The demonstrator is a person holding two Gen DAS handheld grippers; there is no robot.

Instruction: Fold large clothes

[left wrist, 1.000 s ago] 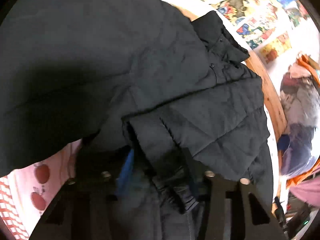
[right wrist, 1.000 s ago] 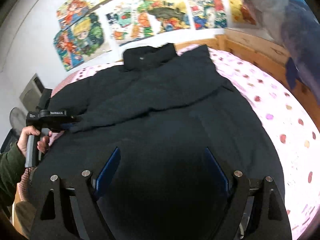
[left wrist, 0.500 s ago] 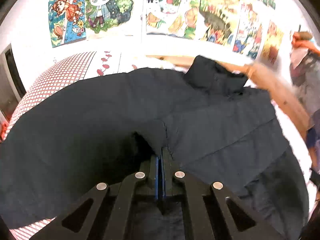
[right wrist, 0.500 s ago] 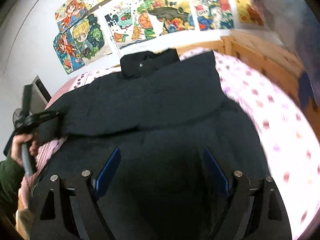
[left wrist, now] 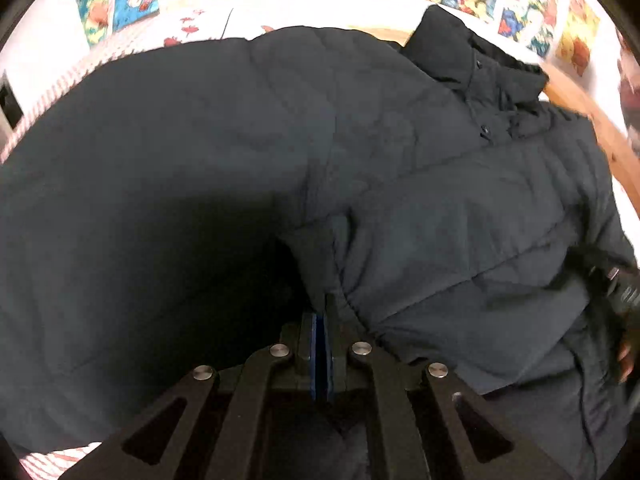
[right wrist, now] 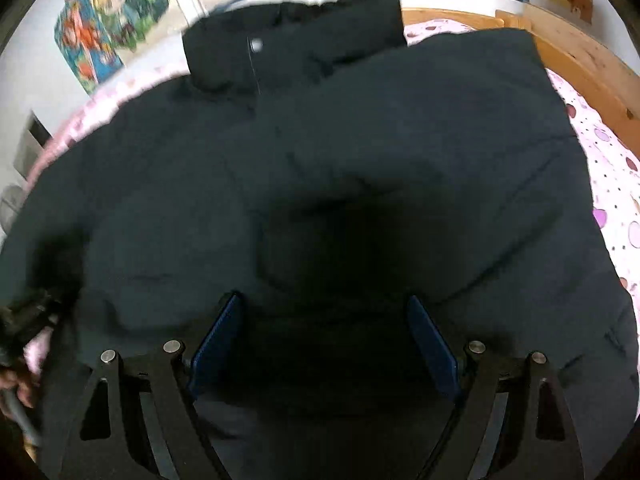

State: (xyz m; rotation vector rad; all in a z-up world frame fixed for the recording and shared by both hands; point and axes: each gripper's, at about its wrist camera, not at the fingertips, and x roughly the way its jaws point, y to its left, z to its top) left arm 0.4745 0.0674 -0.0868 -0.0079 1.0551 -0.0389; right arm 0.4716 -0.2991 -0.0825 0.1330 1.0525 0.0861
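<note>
Cartoon posters (right wrist: 116, 20) line the wall beyond a bed (right wrist: 612, 168) with a pink spotted sheet and a wooden frame (right wrist: 580, 56). Spread over the bed lies a black padded jacket (right wrist: 320, 168), its collar (right wrist: 292, 48) at the far end from both cameras, towards the posters, so its long axis runs away from the right hand-held gripper (right wrist: 324, 340) to the wall. That gripper hangs over the near part of the jacket with its blue pads (right wrist: 216, 340) set wide apart and nothing between them. The left hand-held gripper (left wrist: 320, 344) is pinched tight on a fold of the jacket (left wrist: 360, 168), with the sleeve bulging to its left and the collar (left wrist: 472, 64) far ahead to its right. Far right of it, blurred, is the other gripper's body with a hand (left wrist: 624, 360).
</note>
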